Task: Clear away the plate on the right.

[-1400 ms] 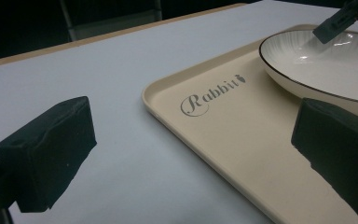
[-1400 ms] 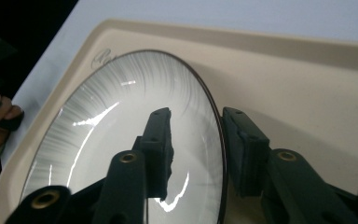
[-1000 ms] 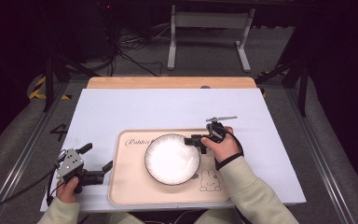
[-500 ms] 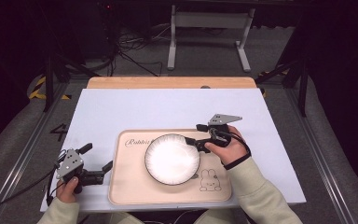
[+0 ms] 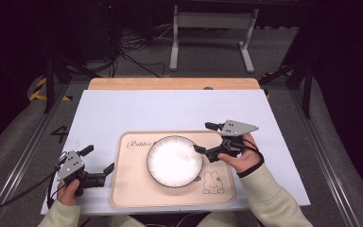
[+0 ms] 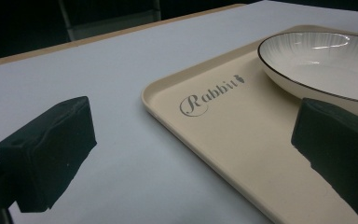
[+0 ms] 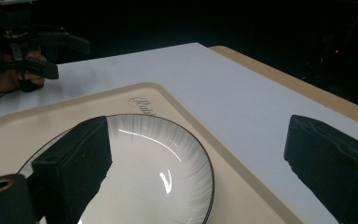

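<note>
Right of centre, right gripper (image 5: 206, 138) now lifted off white plate (image 5: 174, 161), jaws spread; lower left, left gripper (image 5: 98, 163) gaping beside beige tray (image 5: 123, 189), unmoved

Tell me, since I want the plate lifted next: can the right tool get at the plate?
Probably yes: the right tool is open beside the plate, nothing between them on the tray.

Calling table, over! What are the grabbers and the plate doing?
Both grippers open, holding nothing. Right gripper at white plate's right rim; left gripper beside tray's left edge. Plate sits on tray. Nothing in the way.
</note>
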